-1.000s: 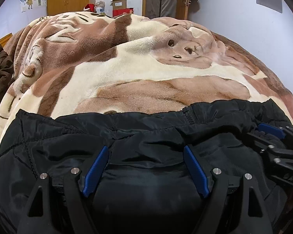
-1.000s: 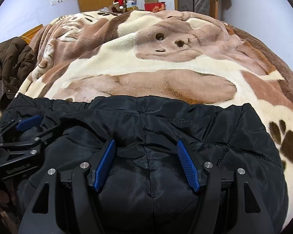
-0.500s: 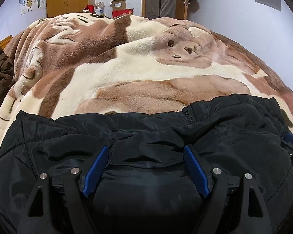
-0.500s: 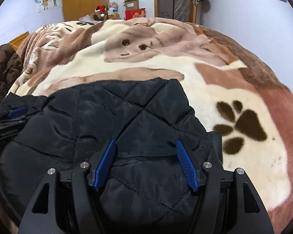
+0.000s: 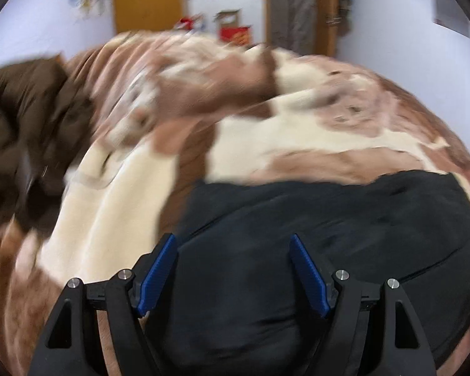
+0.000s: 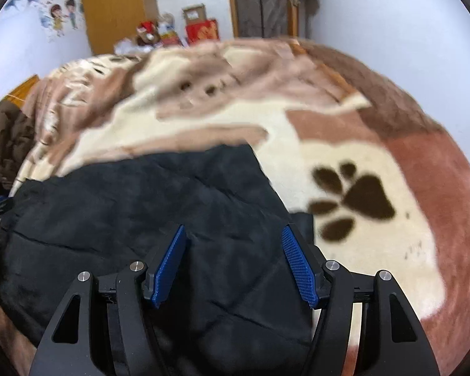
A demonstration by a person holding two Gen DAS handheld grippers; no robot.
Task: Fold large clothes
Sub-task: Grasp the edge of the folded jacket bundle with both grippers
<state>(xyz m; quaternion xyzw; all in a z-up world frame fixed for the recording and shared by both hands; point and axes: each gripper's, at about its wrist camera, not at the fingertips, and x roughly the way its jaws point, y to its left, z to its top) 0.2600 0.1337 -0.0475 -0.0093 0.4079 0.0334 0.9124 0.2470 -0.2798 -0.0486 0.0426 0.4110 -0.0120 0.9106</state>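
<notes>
While blurred, black jacket [image 5: 329, 250] lies bunched.

— From my seat, the black jacket [image 6: 159, 219] looks like quilted synthetic cloth, smooth with a faint sheen. Agree?

— I do. The blanket [image 6: 344, 144] under it is plush fleece, matt and fuzzy.

— On my right gripper [image 6: 233, 263] I see ribbed blue pads [image 6: 297, 266], matt black plastic arms and bright metal screw heads. The left gripper [image 5: 233, 269] looks alike.

— The brown coat [image 5: 25, 119] reads as soft matt fabric; the wardrobe [image 6: 116, 9] as smooth wood.
</notes>
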